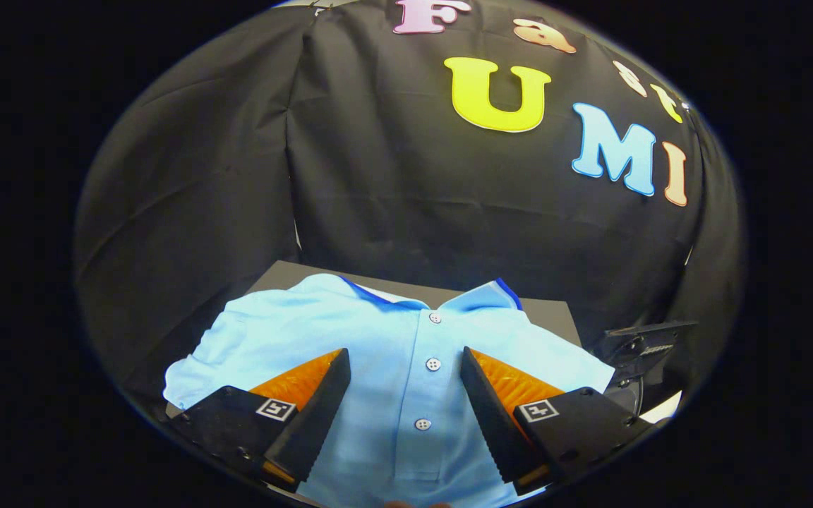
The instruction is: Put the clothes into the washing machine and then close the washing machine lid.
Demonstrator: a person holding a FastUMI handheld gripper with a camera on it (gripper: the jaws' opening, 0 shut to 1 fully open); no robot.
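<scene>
Polo shirt (378, 346) is the whole job here, light blue with a darker trim at the collar, laid out flat and face-up on a dark desk (555, 314), collar pointing away toward the booth wall. Laid flat like that, I'd guess it's just staged for an easy pick. The tongs (405, 370) hover over it, fingers spread wide with the button placket running right down the gap between them, so nothing is pinched yet. Looks like a lineup for grabbing the fabric near the chest. Count: one shirt, three buttons showing. Off to the right past the desk edge there's some dark gear (643, 346), can't tell what it is. The washing part isn't started.
</scene>
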